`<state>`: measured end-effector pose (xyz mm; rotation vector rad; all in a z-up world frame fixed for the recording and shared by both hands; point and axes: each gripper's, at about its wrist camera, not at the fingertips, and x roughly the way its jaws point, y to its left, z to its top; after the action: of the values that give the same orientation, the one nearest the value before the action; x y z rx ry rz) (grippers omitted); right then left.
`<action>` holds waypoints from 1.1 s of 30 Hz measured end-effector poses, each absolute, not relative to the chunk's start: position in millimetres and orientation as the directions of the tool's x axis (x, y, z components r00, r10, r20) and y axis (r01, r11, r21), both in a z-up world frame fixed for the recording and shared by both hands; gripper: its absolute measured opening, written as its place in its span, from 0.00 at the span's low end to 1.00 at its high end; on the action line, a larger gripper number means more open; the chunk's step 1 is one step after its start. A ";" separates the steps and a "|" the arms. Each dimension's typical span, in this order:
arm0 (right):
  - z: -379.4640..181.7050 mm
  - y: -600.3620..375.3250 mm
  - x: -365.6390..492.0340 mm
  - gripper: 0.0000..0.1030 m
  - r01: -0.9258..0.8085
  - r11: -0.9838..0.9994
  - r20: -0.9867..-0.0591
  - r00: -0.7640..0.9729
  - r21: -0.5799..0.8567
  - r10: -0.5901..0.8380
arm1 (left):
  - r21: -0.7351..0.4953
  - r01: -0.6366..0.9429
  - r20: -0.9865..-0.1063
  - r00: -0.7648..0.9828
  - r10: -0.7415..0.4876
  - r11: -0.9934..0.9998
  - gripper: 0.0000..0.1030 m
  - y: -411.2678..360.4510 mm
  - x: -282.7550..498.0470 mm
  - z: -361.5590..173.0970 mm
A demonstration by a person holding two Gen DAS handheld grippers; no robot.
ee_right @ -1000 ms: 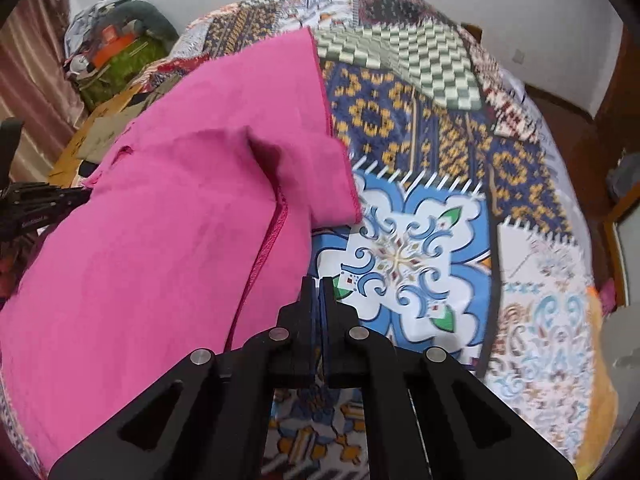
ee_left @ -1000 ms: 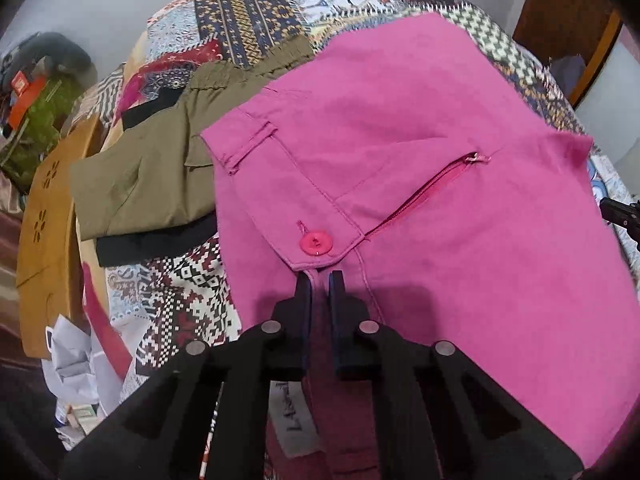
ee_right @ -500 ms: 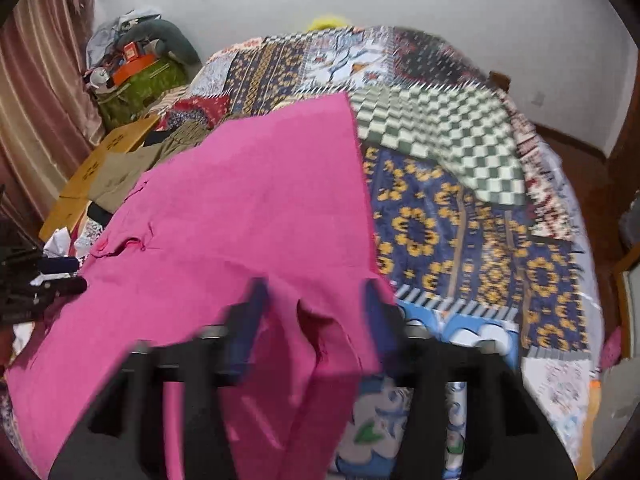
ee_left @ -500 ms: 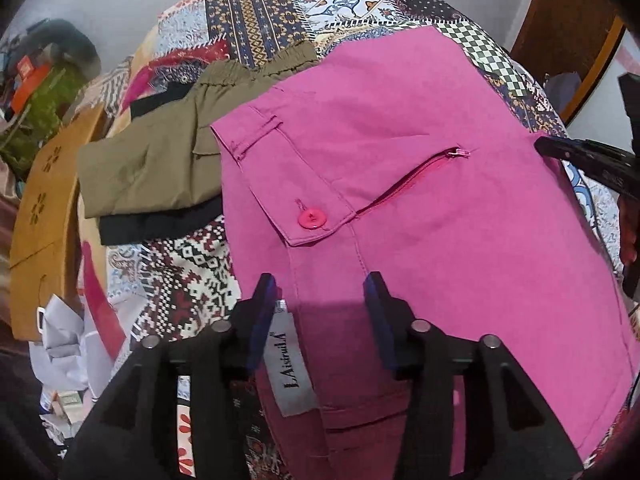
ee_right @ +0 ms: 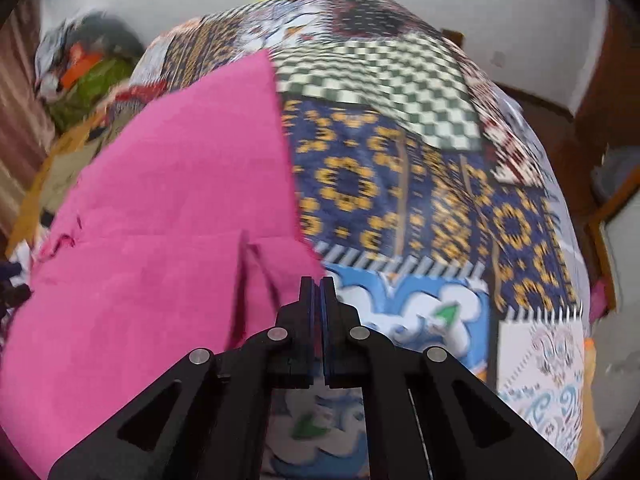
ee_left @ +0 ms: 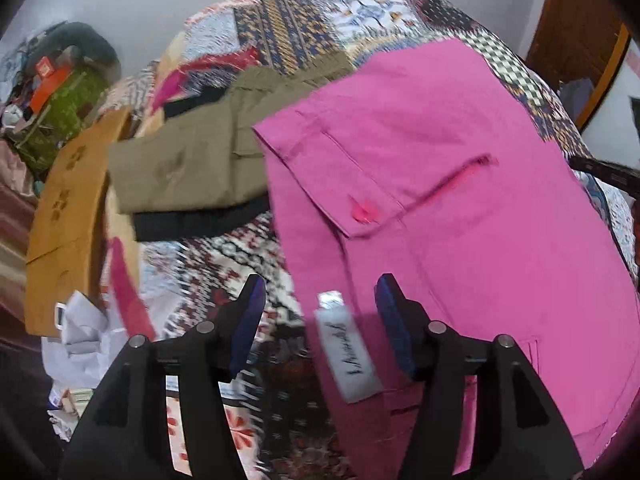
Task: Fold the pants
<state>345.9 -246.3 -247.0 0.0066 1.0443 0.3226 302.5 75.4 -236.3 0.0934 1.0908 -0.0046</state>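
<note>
Patchwork bedding (ee_right: 400, 184) in blue, yellow, checked and floral panels is seen covering the bed on which everything lies, with a pale wall behind. Pink pants (ee_left: 460, 208) are spread across the near-left part of this cover, their waistband turned toward the left wrist camera, where a pink button (ee_left: 363, 213), an open fly zipper (ee_left: 460, 178) and a white sewn-in label (ee_left: 352, 354) can be made out despite motion blur. The left gripper (ee_left: 320, 300) is held with its blue-padded fingers (ee_left: 249, 312) spread wide apart, the label and the waistband edge lying between them but gripped by neither. The right gripper (ee_right: 317, 284) is shown with its jaws pressed together at the right-hand edge of the pink fabric (ee_right: 168, 240); whether a fold of cloth is pinched between them cannot be told through the blur. Beside the pants, to their left, an olive-green garment (ee_left: 192, 168) is laid over a black one (ee_left: 200, 220), both folded. Farther left, an orange-brown wooden board (ee_left: 68, 208) is seen at the bed's side, with crumpled white paper (ee_left: 84, 344) below it and a heap of green and orange items (ee_left: 60, 96) beyond. Dark wooden furniture (ee_left: 580, 32) is visible at the right.
</note>
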 end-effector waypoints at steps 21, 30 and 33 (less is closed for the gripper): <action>-272.6 -233.0 371.6 0.39 -0.263 0.914 -0.854 0.344 0.310 0.389 | -0.073 -0.021 -0.927 0.370 -0.061 0.997 0.48 75.9 382.6 -275.9; -272.3 -213.4 357.9 0.04 -0.363 0.910 -0.866 0.367 0.203 0.339 | 0.025 0.042 -0.918 0.397 0.006 0.999 0.07 48.4 383.2 -269.8; -275.0 -214.4 351.8 0.04 -0.363 0.918 -0.873 0.381 0.162 0.305 | 0.066 0.067 -0.908 0.417 0.032 0.996 0.05 39.1 387.9 -260.9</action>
<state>351.8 -214.4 -275.0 -0.0596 1.1002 0.4264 387.9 39.1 -260.9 0.0975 1.1409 -0.0220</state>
